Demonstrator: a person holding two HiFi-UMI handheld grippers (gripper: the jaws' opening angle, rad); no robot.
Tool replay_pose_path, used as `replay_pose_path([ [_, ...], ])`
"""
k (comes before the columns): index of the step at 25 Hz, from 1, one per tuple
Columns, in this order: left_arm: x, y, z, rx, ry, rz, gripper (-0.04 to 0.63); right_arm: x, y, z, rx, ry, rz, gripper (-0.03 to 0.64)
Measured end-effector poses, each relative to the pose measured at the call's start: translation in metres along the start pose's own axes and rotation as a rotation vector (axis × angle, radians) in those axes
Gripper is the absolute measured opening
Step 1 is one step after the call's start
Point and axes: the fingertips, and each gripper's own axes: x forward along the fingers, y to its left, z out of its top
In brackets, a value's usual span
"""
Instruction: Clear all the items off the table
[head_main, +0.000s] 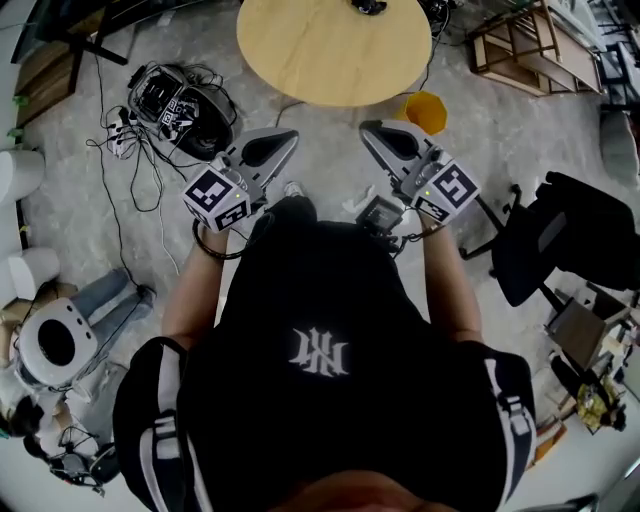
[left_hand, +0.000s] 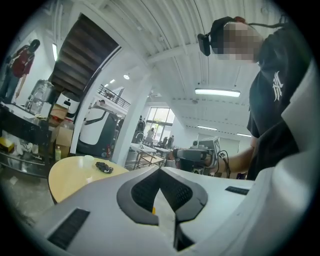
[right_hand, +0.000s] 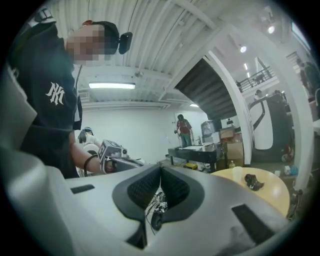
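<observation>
A round pale wooden table (head_main: 330, 50) stands ahead of me, and a small dark item (head_main: 368, 6) lies at its far edge. The left gripper view shows that dark item (left_hand: 104, 167) on the tabletop (left_hand: 72, 172) beside a small white thing (left_hand: 88, 158). The right gripper view has the dark item (right_hand: 253, 182) on the table (right_hand: 265, 192) at its right. My left gripper (head_main: 288, 135) and right gripper (head_main: 367, 128) hang side by side short of the table's near edge. Both are shut with nothing between their pads (left_hand: 160, 170) (right_hand: 160, 170).
An orange bucket (head_main: 425, 110) sits on the floor under the table's near right edge. Cables and black gear (head_main: 180, 100) lie on the floor at the left. A black office chair (head_main: 560, 235) stands at the right, a wooden frame (head_main: 520, 45) behind it.
</observation>
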Motion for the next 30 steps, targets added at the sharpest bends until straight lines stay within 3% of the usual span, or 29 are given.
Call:
replay_pose_path([
  [6, 0.005, 0.064, 0.013, -0.030, -0.005, -0.050, 0.014, 0.049, -0.040, 0.027, -0.006, 0.009, -0.069, 0.006],
  [7, 0.009, 0.074, 0.012, -0.034, -0.002, -0.046, 0.014, 0.052, -0.047, 0.027, 0.004, 0.012, -0.076, 0.039],
  [8, 0.014, 0.083, 0.012, -0.035, 0.000, -0.039, 0.014, 0.055, -0.054, 0.025, 0.014, 0.016, -0.080, 0.067],
  [19, 0.071, 0.182, 0.023, -0.044, 0.057, 0.038, 0.014, 0.102, -0.186, 0.013, 0.071, 0.002, -0.090, 0.069],
  [26, 0.111, 0.262, 0.045, -0.055, 0.087, 0.129, 0.014, 0.152, -0.278, 0.006, 0.073, 0.015, -0.021, 0.069],
  [27, 0.116, 0.270, 0.045, -0.049, 0.095, 0.135, 0.014, 0.158, -0.288, 0.001, 0.077, 0.025, -0.012, 0.081],
  [28, 0.121, 0.279, 0.045, -0.042, 0.104, 0.142, 0.014, 0.165, -0.298, -0.004, 0.079, 0.036, -0.007, 0.142],
  [30, 0.130, 0.297, 0.041, -0.037, 0.124, 0.157, 0.014, 0.177, -0.317, -0.015, 0.083, 0.053, -0.010, 0.161],
])
